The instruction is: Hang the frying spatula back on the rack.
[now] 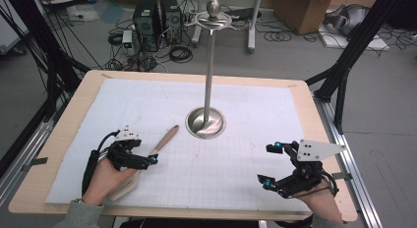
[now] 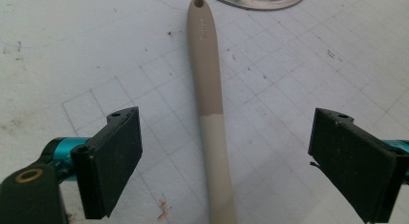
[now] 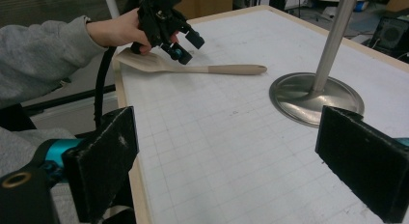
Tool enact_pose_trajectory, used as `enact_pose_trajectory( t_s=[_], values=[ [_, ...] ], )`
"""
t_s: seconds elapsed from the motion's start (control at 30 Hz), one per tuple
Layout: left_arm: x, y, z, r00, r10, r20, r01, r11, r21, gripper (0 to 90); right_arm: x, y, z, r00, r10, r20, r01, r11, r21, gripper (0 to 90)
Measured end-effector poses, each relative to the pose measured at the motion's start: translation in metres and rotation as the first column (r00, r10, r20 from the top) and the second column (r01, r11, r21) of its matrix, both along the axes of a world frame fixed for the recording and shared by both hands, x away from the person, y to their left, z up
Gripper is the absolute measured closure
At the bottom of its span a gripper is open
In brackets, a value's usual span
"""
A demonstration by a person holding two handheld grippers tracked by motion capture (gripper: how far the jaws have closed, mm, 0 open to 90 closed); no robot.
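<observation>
While my left gripper point(image 1: 147, 160) hangs just over the spatula point(image 2: 211, 103), its jaws stand wide apart, one on each side of the handle, not touching it. The spatula lies flat on the white grid mat point(image 1: 236, 164) on the counter point(image 1: 69, 134), w/ its wide blade near the front left edge, under my left hand point(image 1: 104, 181). Its handle tip points at the round base of the metal stand point(image 1: 206, 121), close to it but not touching. The handle is darker at the tip end & paler nearer the blade. My right gripper point(image 1: 270, 165) sits at the front right of the counter, well apart from the spatula. Its jaws are wide apart too, w/ nothing between them.
</observation>
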State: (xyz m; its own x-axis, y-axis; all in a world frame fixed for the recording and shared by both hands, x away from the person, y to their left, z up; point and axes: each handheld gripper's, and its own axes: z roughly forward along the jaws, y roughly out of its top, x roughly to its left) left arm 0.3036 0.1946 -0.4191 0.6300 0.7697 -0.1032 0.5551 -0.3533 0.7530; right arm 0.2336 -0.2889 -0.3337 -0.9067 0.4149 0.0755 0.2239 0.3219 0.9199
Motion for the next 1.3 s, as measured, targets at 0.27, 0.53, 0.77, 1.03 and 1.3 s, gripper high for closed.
enact_pose_trajectory(
  t_s=[0.27, 0.53, 0.77, 1.03, 1.3],
  values=[
    [0.000, -0.005, -0.007, 0.9999, 0.002, -0.017, -0.002, 0.9998, 0.021, 17.4, 0.000, 0.000, -0.001, 1.0000, 0.000, -0.006, 0.000, 1.000, -0.002, 7.0],
    [0.000, -0.004, -0.010, 0.9996, 0.017, -0.024, -0.016, 0.9996, 0.022, 21.9, 0.001, 0.001, -0.001, 1.0000, 0.004, -0.005, -0.004, 1.000, -0.005, 6.9],
    [0.000, 0.000, -0.014, 0.9979, 0.054, -0.037, -0.054, 0.9986, 0.002, 26.8, 0.001, 0.002, -0.002, 1.0000, 0.005, -0.005, -0.005, 1.000, -0.008, 7.0],
    [0.000, -0.001, -0.017, 0.9982, 0.044, -0.041, -0.043, 0.9990, 0.011, 33.8, 0.001, 0.003, -0.003, 1.0000, 0.004, -0.009, -0.004, 1.000, -0.012, 7.0],
    [-0.001, 0.001, -0.020, 0.9990, 0.029, -0.035, -0.029, 0.9994, 0.017, 39.6, 0.002, 0.004, -0.004, 0.9999, 0.005, -0.009, -0.005, 1.000, -0.017, 7.0]
  ],
)
